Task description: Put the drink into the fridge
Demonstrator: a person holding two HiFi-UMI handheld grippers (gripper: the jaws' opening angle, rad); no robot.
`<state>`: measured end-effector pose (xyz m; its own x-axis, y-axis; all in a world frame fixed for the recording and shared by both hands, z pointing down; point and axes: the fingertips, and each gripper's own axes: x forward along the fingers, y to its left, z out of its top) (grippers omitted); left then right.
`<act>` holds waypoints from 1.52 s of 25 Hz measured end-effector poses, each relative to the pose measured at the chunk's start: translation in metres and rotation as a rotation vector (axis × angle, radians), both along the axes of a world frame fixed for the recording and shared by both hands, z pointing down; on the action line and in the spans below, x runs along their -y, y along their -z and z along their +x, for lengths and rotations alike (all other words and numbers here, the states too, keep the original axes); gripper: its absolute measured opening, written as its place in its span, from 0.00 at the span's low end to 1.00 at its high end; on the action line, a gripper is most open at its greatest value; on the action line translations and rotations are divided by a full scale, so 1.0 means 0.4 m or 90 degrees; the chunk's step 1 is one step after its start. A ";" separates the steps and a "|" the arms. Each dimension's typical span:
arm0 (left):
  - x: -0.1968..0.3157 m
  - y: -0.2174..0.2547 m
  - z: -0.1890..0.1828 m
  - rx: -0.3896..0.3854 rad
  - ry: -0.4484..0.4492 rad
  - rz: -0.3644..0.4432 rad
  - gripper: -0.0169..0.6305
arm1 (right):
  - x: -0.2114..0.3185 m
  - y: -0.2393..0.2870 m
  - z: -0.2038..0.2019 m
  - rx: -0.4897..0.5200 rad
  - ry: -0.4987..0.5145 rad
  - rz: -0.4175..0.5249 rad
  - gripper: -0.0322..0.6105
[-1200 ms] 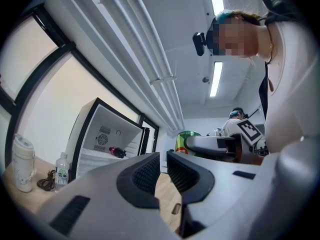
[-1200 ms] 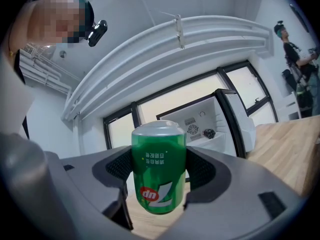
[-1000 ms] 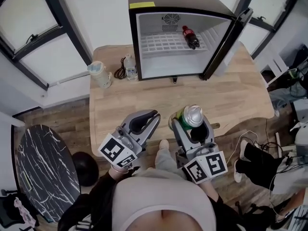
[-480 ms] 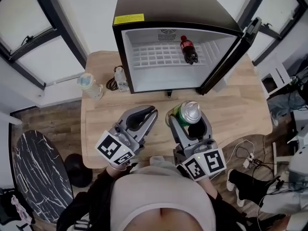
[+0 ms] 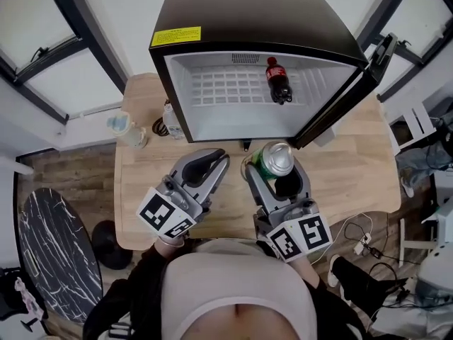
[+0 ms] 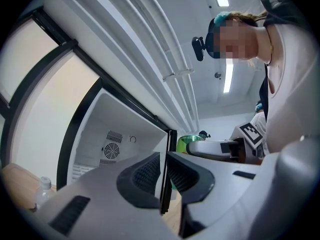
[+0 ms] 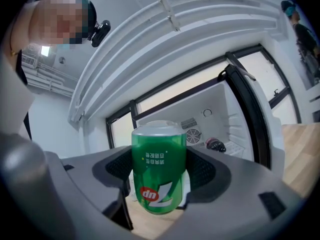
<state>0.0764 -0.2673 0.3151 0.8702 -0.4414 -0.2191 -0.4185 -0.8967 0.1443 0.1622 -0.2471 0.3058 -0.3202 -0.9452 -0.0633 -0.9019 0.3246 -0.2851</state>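
Note:
A green soda can stands upright between the jaws of my right gripper, which is shut on it, above the wooden table. In the right gripper view the can fills the gap between the pads. The black mini fridge is just ahead with its door swung open to the right. On its white shelf lies a cola bottle. My left gripper hangs beside the right one, shut and empty, with its pads together.
Left of the fridge stand a small water bottle and a pale cup with a teal lid, with a dark cable between them. A black marbled round table is on the floor at lower left.
Both grippers and the can have come closer to the open fridge, which now looms larger and nearer in the head view. The grip on the can is unchanged.

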 end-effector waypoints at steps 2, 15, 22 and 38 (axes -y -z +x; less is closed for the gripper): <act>0.019 0.001 -0.007 0.001 0.002 -0.002 0.10 | 0.021 0.001 -0.007 0.002 0.003 0.001 0.58; 0.076 -0.011 -0.064 0.008 0.012 -0.010 0.10 | 0.157 0.008 -0.070 -0.015 0.032 0.009 0.57; 0.088 -0.018 -0.105 0.017 0.032 -0.012 0.10 | 0.255 0.007 -0.110 -0.034 0.059 0.017 0.58; 0.086 -0.037 -0.187 0.017 0.085 -0.029 0.10 | 0.432 -0.031 -0.156 -0.087 0.049 0.010 0.58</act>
